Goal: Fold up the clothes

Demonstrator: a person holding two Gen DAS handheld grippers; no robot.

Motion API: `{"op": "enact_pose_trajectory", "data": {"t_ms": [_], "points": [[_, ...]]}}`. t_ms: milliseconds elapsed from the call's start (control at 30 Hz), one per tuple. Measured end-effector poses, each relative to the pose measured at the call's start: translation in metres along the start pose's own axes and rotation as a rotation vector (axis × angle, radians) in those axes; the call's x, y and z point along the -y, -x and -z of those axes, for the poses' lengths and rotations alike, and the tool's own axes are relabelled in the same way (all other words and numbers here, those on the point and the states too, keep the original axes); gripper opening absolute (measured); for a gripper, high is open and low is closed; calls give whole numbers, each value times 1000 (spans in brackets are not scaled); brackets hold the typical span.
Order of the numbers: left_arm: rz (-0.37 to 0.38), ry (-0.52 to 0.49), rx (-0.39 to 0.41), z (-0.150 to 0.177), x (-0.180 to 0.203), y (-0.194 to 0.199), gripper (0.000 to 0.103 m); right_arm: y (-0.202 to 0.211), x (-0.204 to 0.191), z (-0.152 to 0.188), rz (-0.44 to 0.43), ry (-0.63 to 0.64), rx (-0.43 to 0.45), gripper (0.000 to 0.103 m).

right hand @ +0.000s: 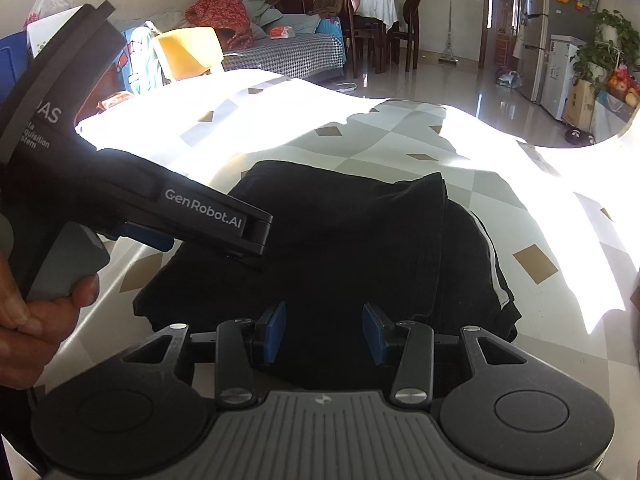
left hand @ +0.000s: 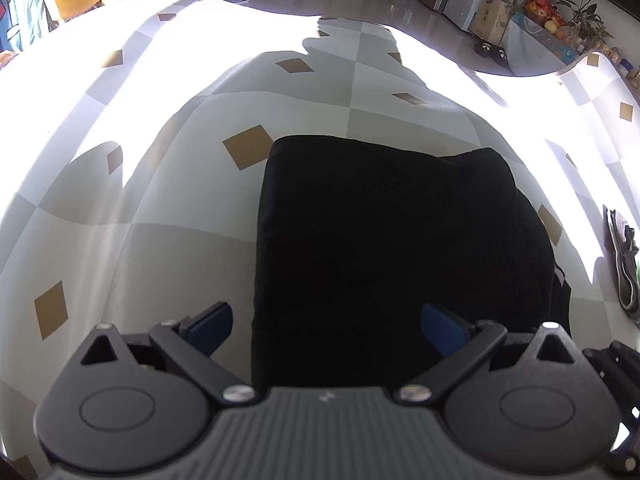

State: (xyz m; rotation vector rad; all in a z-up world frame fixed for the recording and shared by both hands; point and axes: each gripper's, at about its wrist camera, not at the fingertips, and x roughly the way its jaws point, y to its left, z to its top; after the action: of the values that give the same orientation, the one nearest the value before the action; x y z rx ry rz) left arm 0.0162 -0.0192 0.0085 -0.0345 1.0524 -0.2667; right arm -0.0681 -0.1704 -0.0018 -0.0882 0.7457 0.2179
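A black garment [left hand: 384, 248] lies folded into a thick rectangle on the checked tablecloth [left hand: 152, 184]. It also shows in the right wrist view [right hand: 352, 240], with a white stripe at its right edge. My left gripper [left hand: 326, 330] is open, its blue pads wide apart over the garment's near left edge. In the right wrist view the left gripper's body [right hand: 208, 216] hovers over the garment's left side. My right gripper [right hand: 325, 334] is open and empty, just above the garment's near edge.
The tablecloth [right hand: 360, 136] is white and grey with brown diamonds, partly in harsh sunlight. A dark object [left hand: 624, 264] lies at the table's right edge. A sofa with clothes [right hand: 256, 32], chairs and a fridge stand beyond the table.
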Motion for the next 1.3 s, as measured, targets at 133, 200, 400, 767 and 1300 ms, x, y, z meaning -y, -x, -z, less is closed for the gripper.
{"op": "enact_pose_trajectory", "data": {"t_ms": [133, 200, 400, 767, 1300], "points": [[-29, -24, -27, 4, 1, -7, 101, -15, 5, 3, 3, -46, -71, 43], [-39, -31, -43, 5, 2, -12, 103, -18, 14, 5, -5, -108, -92, 43], [-63, -52, -71, 10, 5, -20, 103, -20, 20, 8, -14, -138, -96, 43], [-93, -91, -65, 14, 12, -21, 103, -20, 18, 9, -1, -115, -102, 44], [-97, -105, -64, 23, 11, -15, 103, -13, 22, 10, 15, -122, -123, 44]]}}
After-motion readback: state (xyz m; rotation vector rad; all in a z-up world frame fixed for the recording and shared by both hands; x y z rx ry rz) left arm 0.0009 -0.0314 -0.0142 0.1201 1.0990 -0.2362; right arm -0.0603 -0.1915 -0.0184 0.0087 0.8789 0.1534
